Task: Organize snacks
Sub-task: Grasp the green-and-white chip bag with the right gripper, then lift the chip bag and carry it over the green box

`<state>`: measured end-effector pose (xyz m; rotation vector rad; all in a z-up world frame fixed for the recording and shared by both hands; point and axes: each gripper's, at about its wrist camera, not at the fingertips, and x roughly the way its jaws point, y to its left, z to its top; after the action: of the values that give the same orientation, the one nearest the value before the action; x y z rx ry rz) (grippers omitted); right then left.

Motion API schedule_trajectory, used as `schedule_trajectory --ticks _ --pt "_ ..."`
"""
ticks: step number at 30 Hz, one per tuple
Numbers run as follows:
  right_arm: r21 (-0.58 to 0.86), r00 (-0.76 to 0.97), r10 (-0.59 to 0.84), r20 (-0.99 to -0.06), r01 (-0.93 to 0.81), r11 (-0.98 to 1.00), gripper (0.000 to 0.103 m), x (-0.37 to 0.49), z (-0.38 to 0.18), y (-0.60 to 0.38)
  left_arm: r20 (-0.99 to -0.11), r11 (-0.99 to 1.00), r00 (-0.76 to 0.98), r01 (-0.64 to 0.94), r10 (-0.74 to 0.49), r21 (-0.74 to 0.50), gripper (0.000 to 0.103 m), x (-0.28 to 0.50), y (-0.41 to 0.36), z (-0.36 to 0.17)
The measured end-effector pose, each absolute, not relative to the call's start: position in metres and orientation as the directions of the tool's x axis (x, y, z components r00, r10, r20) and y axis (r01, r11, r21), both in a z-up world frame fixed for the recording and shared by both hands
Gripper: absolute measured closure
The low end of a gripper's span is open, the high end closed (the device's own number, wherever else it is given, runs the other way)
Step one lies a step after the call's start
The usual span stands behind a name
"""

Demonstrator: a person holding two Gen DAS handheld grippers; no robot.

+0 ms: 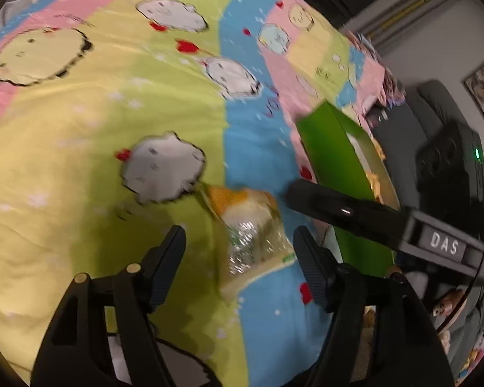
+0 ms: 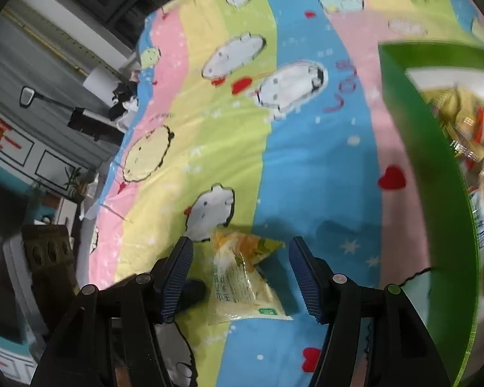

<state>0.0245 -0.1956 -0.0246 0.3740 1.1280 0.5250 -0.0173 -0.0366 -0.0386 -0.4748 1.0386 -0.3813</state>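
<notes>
Item 1, snack packet [image 1: 251, 235]: one clear-and-yellow sealed bag, orange-yellow print at its far end, a small green label near its near corner. It lies flat on the bedspread [image 1: 80, 122], between and just ahead of your left gripper [image 1: 240, 245] fingers. Long axis runs roughly along the line the jaws point, leaning a little to the left at the far end. Print on the film is too blurred to read.

Item 2, left gripper: jaws stand part open, neither pad on the bag, a gap showing on each side.

Item 3, right gripper [image 2: 240, 258]: jaws likewise part open, straddling the same packet [image 2: 242, 277] without touching. Here the bag sits between the pads, far tip skewed right, near end towards the jaw roots.

Item 4, green box [image 2: 429, 174]: open-topped, wrapped snacks inside; to the right of both jaw pairs and beyond them, near but apart from the packet.

Item 5, writing: "DAS" on the right gripper's body, seen in the left wrist view; purple lettering on the bedspread, not legible in full.

Judgement: both of your hands are about equally near; the right has the box on its own side, so closing that one looks the shorter carry.
</notes>
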Motion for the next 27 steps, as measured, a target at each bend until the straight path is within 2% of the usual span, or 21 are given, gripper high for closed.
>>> schedule_trajectory --ticks 5,7,8,11,14,15,20,27 --pt "0.532 0.255 0.571 -0.78 -0.211 0.82 0.047 0.028 -0.043 -0.181 -0.761 0.858 0.42 0.095 -0.495 -0.505 0.043 -0.018 -0.058 -0.05" --pt "0.52 0.235 0.562 -0.793 -0.22 0.825 0.052 0.028 -0.049 -0.176 -0.766 0.868 0.431 0.099 -0.478 -0.486 0.05 -0.017 -0.062 -0.054" --pt "0.509 0.226 0.551 -0.803 -0.222 0.832 0.055 0.028 -0.052 -0.173 -0.766 0.875 0.442 0.106 -0.467 -0.472 0.058 -0.017 -0.063 -0.054" --pt "0.479 0.239 0.53 -0.814 -0.239 0.845 0.057 0.028 -0.053 -0.171 -0.76 0.879 0.458 0.12 -0.461 -0.461 0.065 -0.018 -0.063 -0.055" --pt "0.513 0.237 0.561 -0.793 -0.237 0.825 0.062 0.028 -0.052 -0.174 -0.743 0.869 0.472 0.123 -0.475 -0.478 0.07 -0.017 -0.061 -0.052" --pt "0.518 0.241 0.568 -0.787 -0.242 0.82 0.065 0.026 -0.049 -0.174 -0.738 0.868 0.476 0.125 -0.478 -0.481 0.071 -0.017 -0.061 -0.05" --pt "0.488 0.316 0.564 -0.763 -0.291 0.823 0.065 0.016 -0.024 -0.174 -0.709 0.884 0.543 0.157 -0.45 -0.441 0.071 -0.023 -0.068 -0.025" --pt "0.475 0.457 0.579 -0.675 -0.332 0.815 0.065 -0.004 0.029 -0.197 -0.641 0.906 0.644 0.242 -0.417 -0.347 0.071 -0.038 -0.092 0.026"
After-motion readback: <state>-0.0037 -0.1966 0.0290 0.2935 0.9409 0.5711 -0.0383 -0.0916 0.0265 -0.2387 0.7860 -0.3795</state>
